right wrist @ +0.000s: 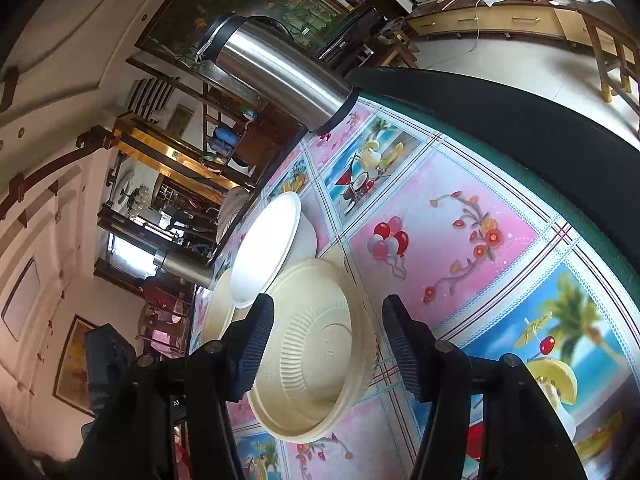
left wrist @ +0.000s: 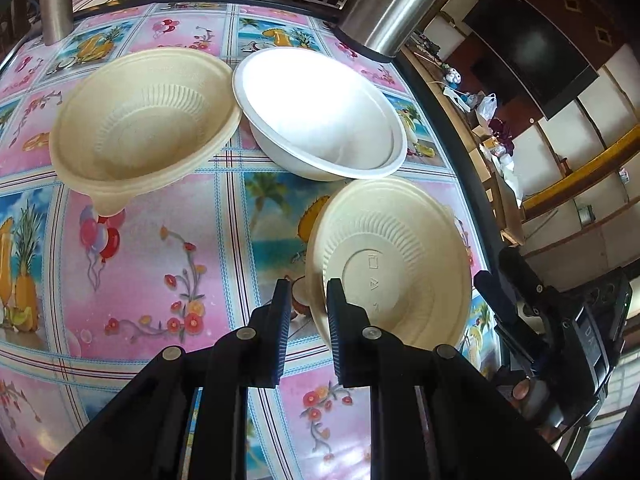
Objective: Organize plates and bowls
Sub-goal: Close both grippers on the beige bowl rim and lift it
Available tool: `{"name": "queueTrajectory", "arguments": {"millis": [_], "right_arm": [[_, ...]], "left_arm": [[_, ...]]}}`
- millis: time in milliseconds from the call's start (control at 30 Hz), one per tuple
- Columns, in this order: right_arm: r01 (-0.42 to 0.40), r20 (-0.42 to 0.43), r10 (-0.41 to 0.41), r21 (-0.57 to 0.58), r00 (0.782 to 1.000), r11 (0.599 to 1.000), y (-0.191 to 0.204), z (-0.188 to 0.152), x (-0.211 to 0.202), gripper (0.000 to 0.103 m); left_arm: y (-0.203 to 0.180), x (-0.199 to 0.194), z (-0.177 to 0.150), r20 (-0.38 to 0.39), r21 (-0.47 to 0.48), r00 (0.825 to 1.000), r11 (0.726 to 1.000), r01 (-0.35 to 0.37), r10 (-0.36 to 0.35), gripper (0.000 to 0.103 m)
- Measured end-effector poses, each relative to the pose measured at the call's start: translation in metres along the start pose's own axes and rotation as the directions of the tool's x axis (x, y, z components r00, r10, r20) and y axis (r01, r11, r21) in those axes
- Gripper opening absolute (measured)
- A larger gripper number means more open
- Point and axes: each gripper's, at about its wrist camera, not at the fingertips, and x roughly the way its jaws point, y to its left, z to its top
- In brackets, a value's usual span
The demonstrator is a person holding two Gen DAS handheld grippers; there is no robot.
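Beige ribbed pulp bowl [left wrist: 394, 264] tilts on its side just below the white bowl [left wrist: 320, 112]; I see my left gripper [left wrist: 308, 292] pinching its rim, my right gripper [right wrist: 326, 344] open, straddling it.

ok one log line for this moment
left gripper: shut on near beige bowl rim, bowl tilted | right gripper: open, straddling it | white bowl, far beige bowl: on table
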Motion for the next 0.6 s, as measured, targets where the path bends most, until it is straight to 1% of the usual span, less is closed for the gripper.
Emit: {"name": "queueTrajectory", "arguments": {"millis": [100, 167, 367, 433, 600], "right_arm": [[0.005, -0.013, -0.005, -0.005, 1.0, 1.0, 0.0018, -0.0015, 0.002, 0.057], [0.007, -0.031, -0.008, -0.009, 0.999, 1.0, 0.0028, -0.003, 0.0044, 0.052], [0.017, -0.046, -0.018, -0.009, 0.999, 1.0, 0.0029, -0.0036, 0.005, 0.05], [0.021, -0.054, -0.021, 0.0, 0.998, 1.0, 0.0003, -0.0035, 0.0055, 0.045], [0.034, -0.068, -0.034, 0.008, 0.997, 0.999, -0.0016, -0.0046, 0.0068, 0.044]], "left_arm": [[-0.0032, -0.0012, -0.0018, 0.003, 0.014, 1.0, 1.0, -0.002, 0.002, 0.015], [-0.0042, -0.0024, -0.0024, 0.007, 0.019, 1.0, 1.0, -0.003, 0.003, 0.015], [-0.007, -0.0021, -0.0028, 0.006, 0.033, 1.0, 0.999, 0.009, -0.01, 0.015], [-0.0061, -0.0004, -0.0024, 0.001, 0.032, 1.0, 0.999, 0.013, -0.013, 0.015], [-0.0034, 0.0012, -0.0022, -0.001, 0.026, 1.0, 1.0, 0.015, -0.015, 0.015]]}}
